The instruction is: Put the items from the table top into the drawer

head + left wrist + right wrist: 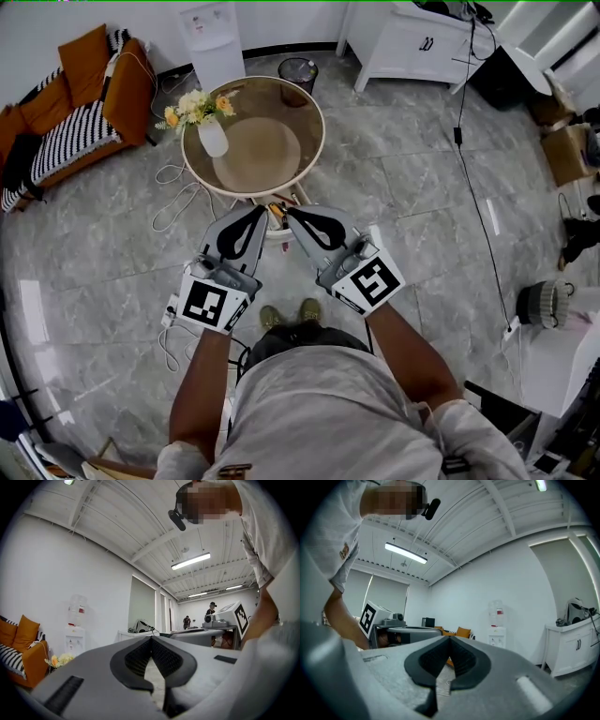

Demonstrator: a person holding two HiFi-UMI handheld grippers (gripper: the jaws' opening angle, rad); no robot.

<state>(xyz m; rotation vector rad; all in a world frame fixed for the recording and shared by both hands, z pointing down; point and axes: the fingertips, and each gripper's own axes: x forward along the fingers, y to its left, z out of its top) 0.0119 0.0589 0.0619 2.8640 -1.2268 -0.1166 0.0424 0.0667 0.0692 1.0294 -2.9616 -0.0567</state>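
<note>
Left grey 2-jaw gripper (151, 638) is clenched, its black ribbed pads meeting at the tips with nothing between them. Right grey 2-jaw gripper (450, 638) is clenched and empty in the same way. In the head view, both sit at centre frame, side by side, tips angled toward each other near the lower edge of a round brown glass-topped table (314, 122) in the upper middle. A white vase of yellow and white flowers (213, 138) stands upright on the table's left side, apart from both grippers. A small orange-brown object (276, 212) shows between the 2 tips, too small to identify. Grey marble floor (403, 178) surrounds everything.
</note>
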